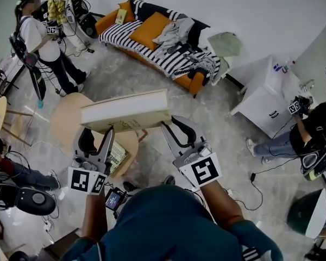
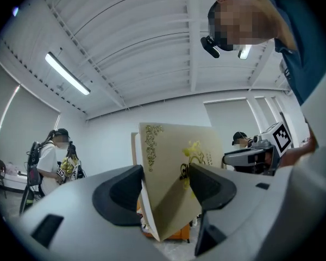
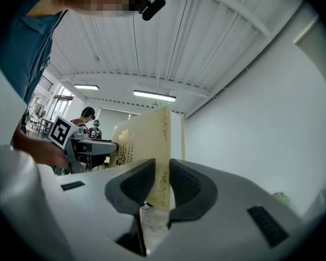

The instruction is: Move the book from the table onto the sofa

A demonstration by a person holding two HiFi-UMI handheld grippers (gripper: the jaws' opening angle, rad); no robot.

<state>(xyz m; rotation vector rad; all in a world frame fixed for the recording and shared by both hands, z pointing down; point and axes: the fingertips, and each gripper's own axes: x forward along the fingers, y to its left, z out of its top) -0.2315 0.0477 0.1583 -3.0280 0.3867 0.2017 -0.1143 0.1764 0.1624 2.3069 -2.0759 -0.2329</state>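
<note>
Left gripper (image 1: 101, 132) and right gripper (image 1: 175, 125) both clamp the book (image 1: 125, 111), one at each near corner, with the jaws partly closed and the pads pressing on its covers. I'd guess it takes two holds because a book this broad would droop or swing from a single pinch. It hangs roughly flat in the air above the round table (image 1: 65, 116), touching nothing else. The orange sofa (image 1: 106, 22) lies well ahead, cluttered with clothes (image 1: 174, 34) and a cushion (image 1: 150, 29).
</note>
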